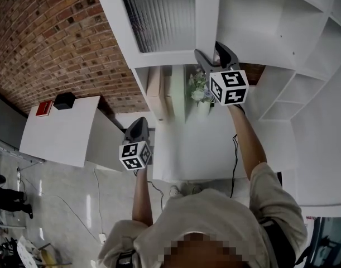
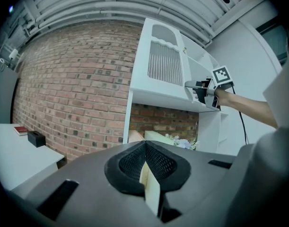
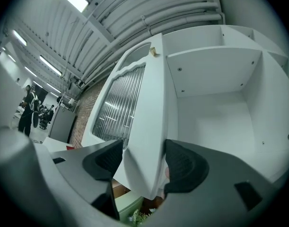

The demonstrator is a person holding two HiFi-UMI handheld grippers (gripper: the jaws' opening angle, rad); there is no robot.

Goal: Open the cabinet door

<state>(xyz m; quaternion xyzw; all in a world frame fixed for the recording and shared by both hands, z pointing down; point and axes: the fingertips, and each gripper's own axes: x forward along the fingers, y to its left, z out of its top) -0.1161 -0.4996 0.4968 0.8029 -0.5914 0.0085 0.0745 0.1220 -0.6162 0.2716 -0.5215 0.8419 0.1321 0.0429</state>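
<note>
The cabinet door [image 1: 170, 15] is showing at the top centre of the head view, a white panel with a ribbed pane [image 1: 159, 13] set into it, hanging above a lower compartment where some flowers [image 1: 198, 88] are standing. The right gripper [image 1: 212, 49] is reaching up to the door's lower right corner, just above centre of that frame. In the right gripper view the door [image 3: 144, 126] is running straight down between the two fingers [image 3: 182, 167] – one dark pad is lying against the front face beside the ribbed pane, the other against the back face, so the gripper [image 3: 139, 160] appears to be clamping the door's free edge. The door is standing a little way out from the cabinet, with the bare white shelves [image 3: 215, 103] showing to its right.

The left gripper [image 1: 141, 121] is hanging lower, at centre left of the head view, well apart from the door. In its own view its fingers [image 2: 146, 167] are pressing together with nothing held – the door [image 2: 165, 63] and the right gripper [image 2: 201, 90] are showing far off at the upper right.

A brick wall [image 1: 47, 38] is filling the upper left of the head view. Below it a white surface [image 1: 58, 133] is carrying a red book [image 1: 44, 108] and a black box [image 1: 64, 100].
</note>
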